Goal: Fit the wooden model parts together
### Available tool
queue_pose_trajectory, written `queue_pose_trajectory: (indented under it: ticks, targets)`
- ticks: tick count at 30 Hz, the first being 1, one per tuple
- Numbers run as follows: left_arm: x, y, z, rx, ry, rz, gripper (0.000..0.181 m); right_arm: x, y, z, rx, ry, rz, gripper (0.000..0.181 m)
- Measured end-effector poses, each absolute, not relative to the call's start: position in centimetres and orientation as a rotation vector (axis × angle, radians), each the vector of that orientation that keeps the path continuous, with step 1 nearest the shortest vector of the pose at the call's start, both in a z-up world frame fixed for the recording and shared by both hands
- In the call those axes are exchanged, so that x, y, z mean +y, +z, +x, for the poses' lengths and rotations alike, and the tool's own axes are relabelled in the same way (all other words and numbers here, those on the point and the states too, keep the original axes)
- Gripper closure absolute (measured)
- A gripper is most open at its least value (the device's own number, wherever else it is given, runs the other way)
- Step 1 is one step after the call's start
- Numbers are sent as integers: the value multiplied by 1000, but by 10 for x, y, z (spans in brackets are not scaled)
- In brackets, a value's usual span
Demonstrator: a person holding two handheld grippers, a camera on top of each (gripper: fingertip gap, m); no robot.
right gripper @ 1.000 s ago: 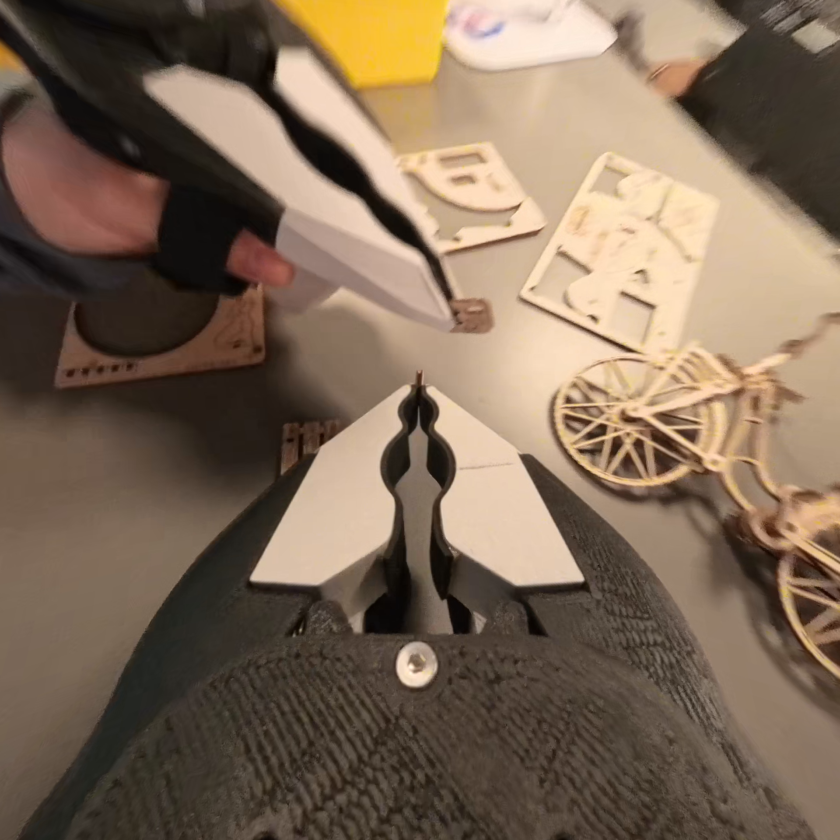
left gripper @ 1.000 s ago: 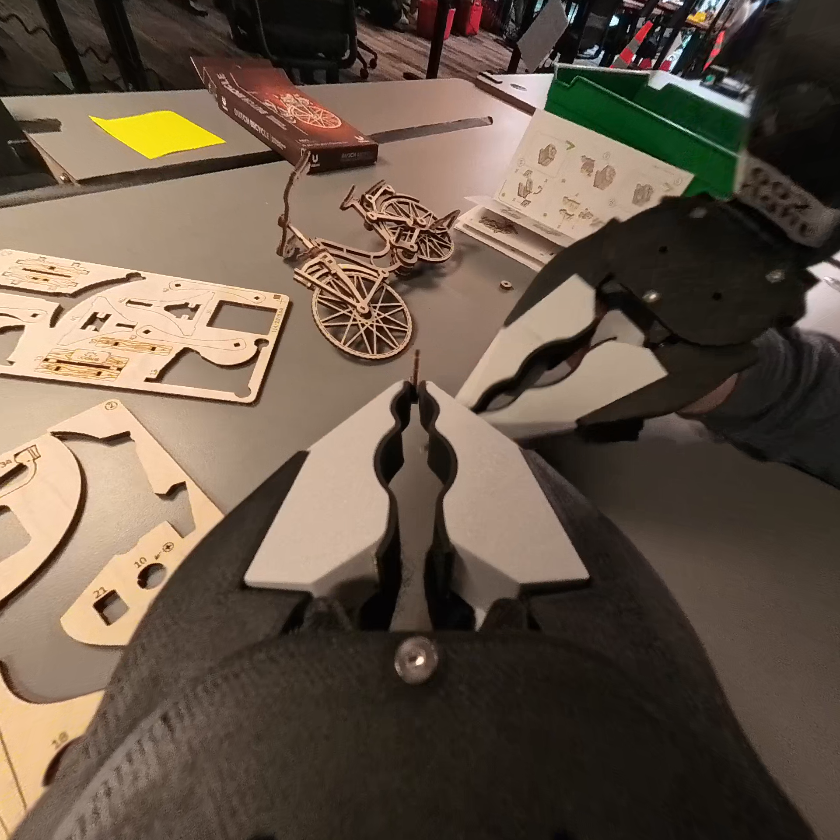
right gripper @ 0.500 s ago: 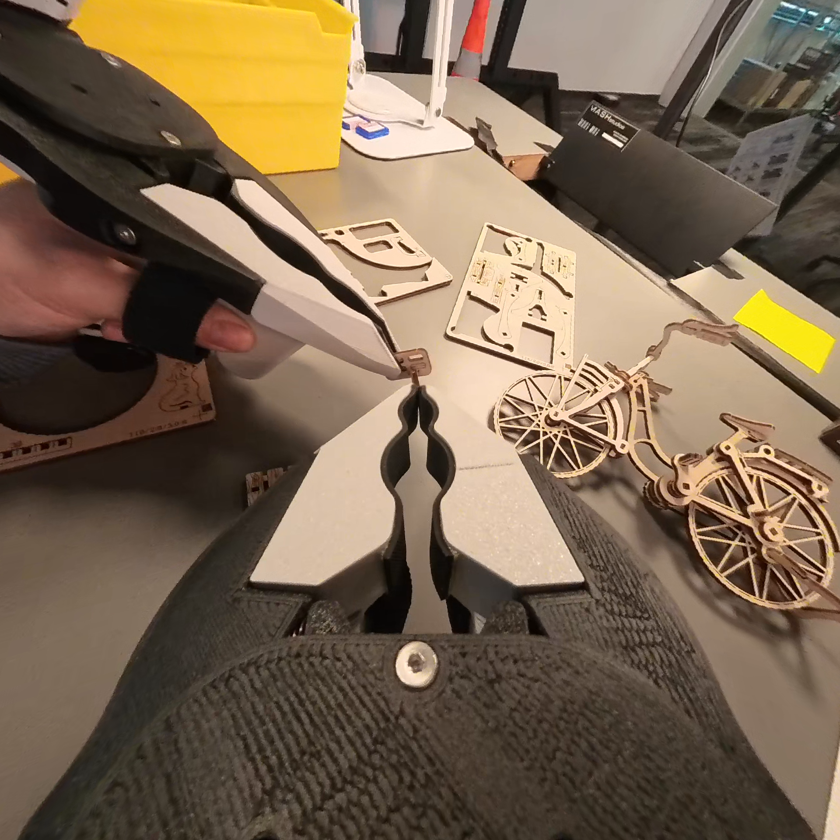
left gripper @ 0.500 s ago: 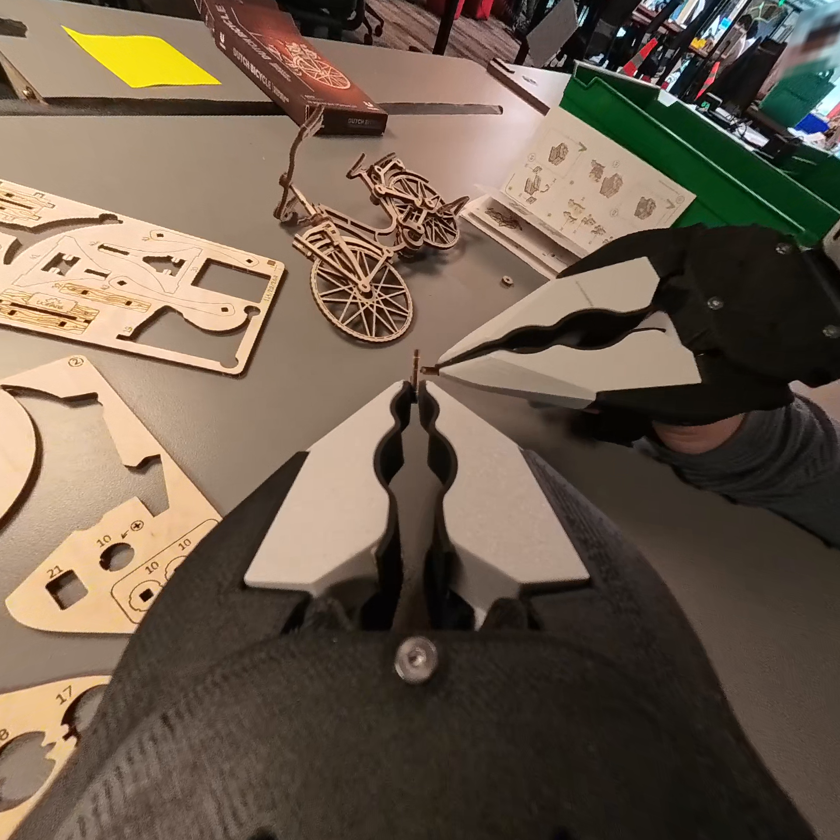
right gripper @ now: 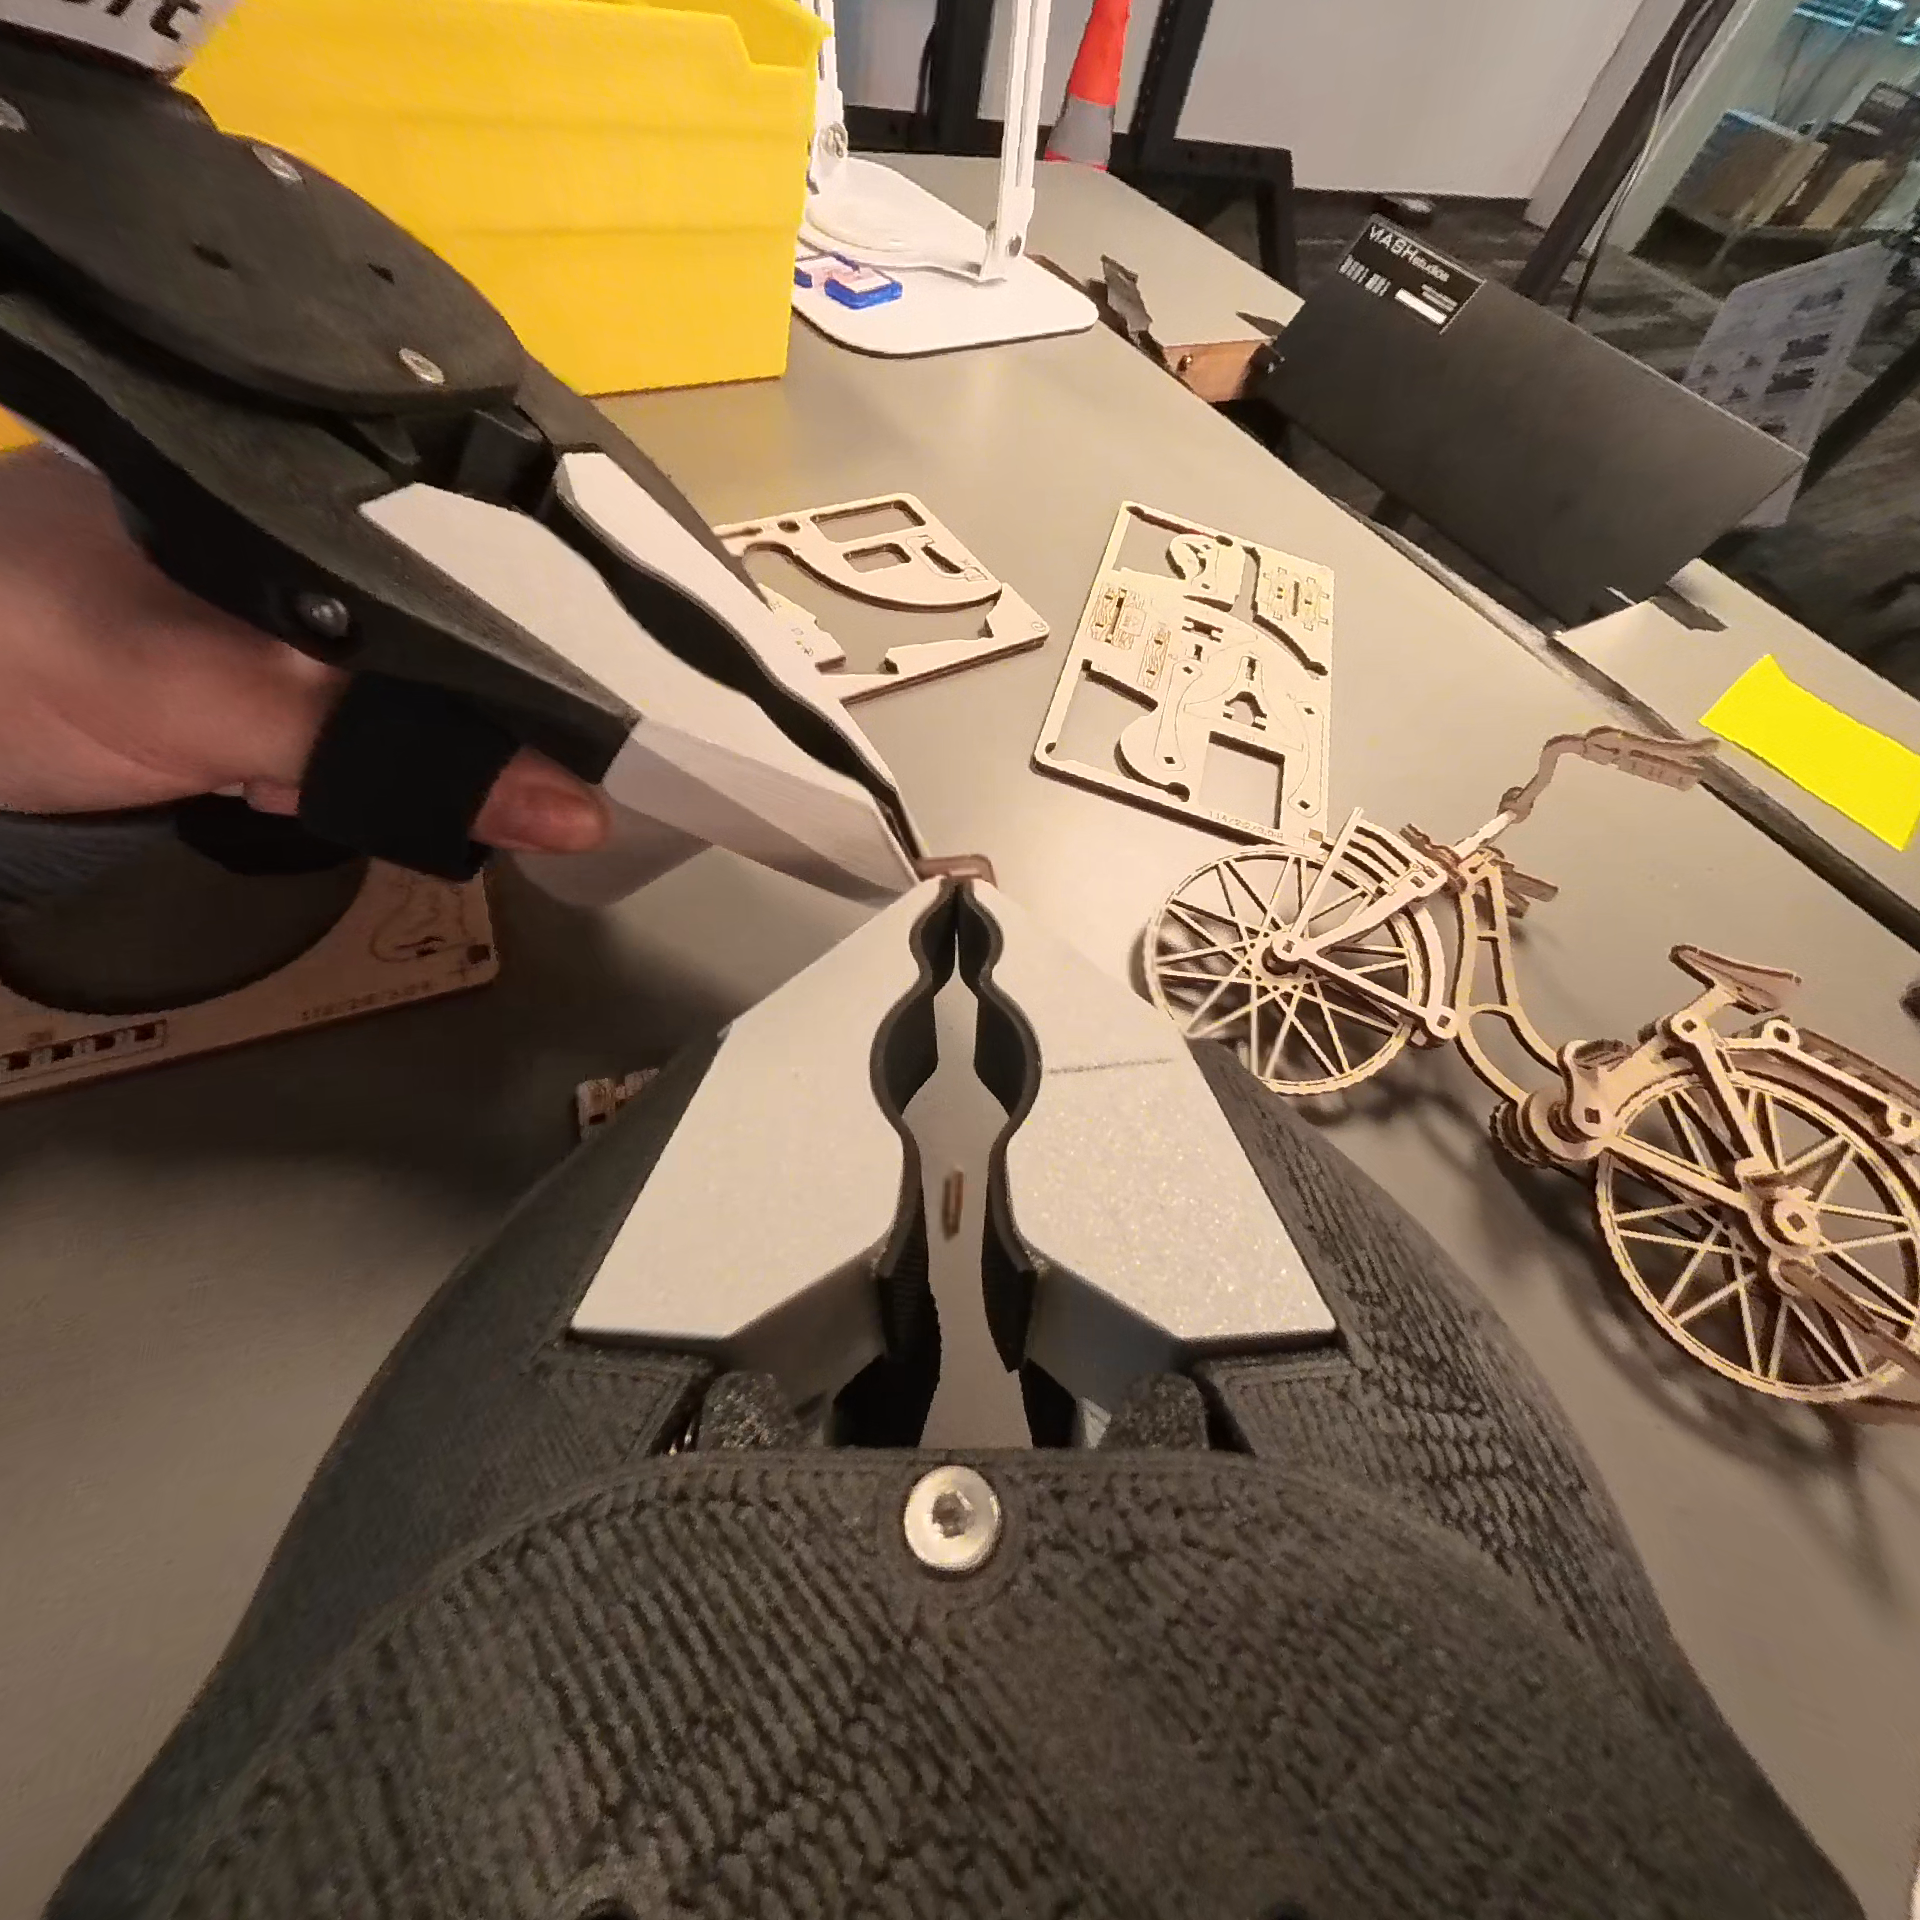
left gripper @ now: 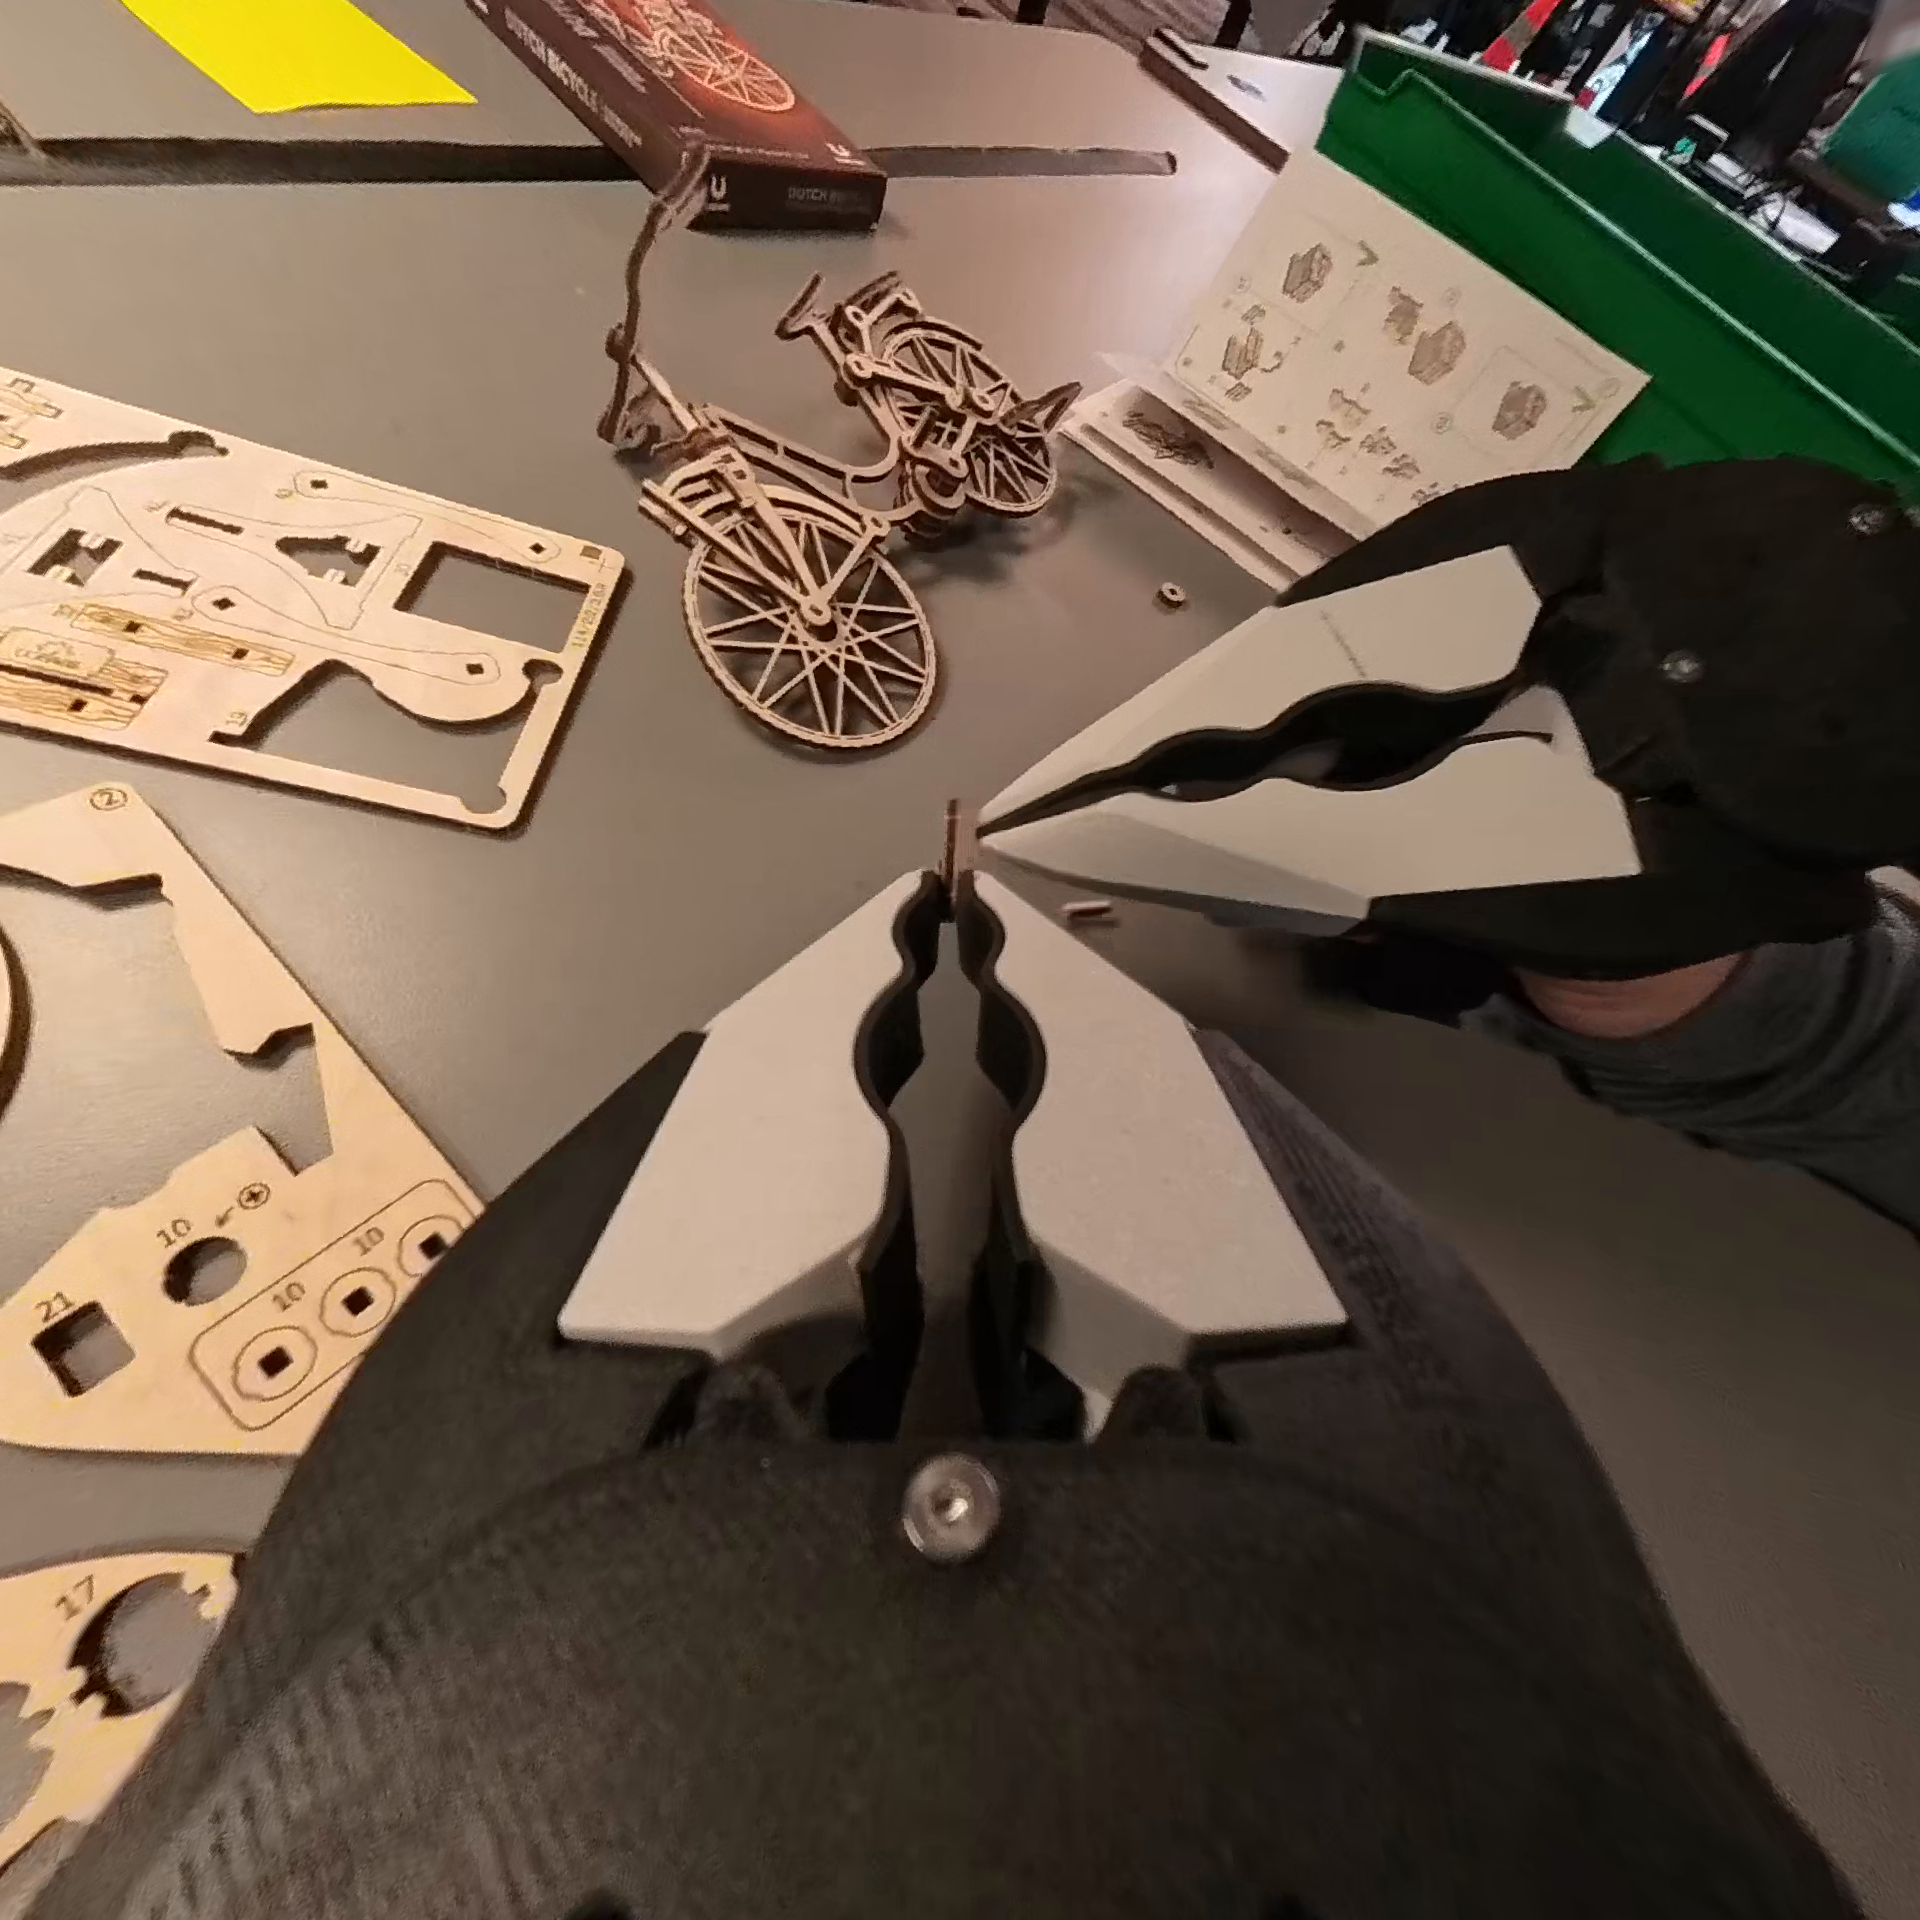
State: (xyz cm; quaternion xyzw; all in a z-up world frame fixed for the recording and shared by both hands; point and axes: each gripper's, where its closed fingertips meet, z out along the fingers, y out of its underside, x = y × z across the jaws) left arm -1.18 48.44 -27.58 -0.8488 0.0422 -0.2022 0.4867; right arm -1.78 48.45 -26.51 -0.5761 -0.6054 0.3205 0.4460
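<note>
My left gripper (left gripper: 951, 894) is shut on a small flat wooden piece (left gripper: 954, 842) and holds it upright above the grey table. My right gripper (left gripper: 987, 826) comes in from the right, shut, with its tip against that piece. In the right wrist view my right gripper (right gripper: 956, 904) meets the left gripper (right gripper: 909, 878) at the piece (right gripper: 964, 865). I cannot tell whether anything sits between the right tips. A tiny wooden bit (left gripper: 1086, 912) lies below the right gripper; it shows blurred through the right fingers' gap (right gripper: 951, 1210). The wooden bicycle model (left gripper: 810, 623) lies beyond.
Punched wooden part sheets (left gripper: 312, 623) lie to the left, with another nearer (left gripper: 156, 1195). A dark kit box (left gripper: 707, 104), an instruction booklet (left gripper: 1403, 384) and a green bin (left gripper: 1662, 260) stand behind. A yellow bin (right gripper: 520, 187) and a white lamp base (right gripper: 935, 301) are opposite. Only a small space, under 4 cm, lies between the two pairs of fingers.
The right gripper has swung in and levelled until its tip touches the piece in my left gripper. A tiny wooden bit now shows under the right gripper.
</note>
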Motion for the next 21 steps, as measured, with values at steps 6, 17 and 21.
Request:
queue_pose_trajectory:
  ticks: [6, 17, 21]
  targets:
    - [484, -276, -16, 74, -510, -2065, 181, 498, -276, 3, -1613, 810, -1514, 181]
    - [483, -277, -12, 99, -521, -2073, 180, 492, -307, 33, -1754, 895, -1742, 168]
    - [483, -277, -12, 99, -527, -2073, 180, 490, -308, 34, -1737, 848, -1730, 174]
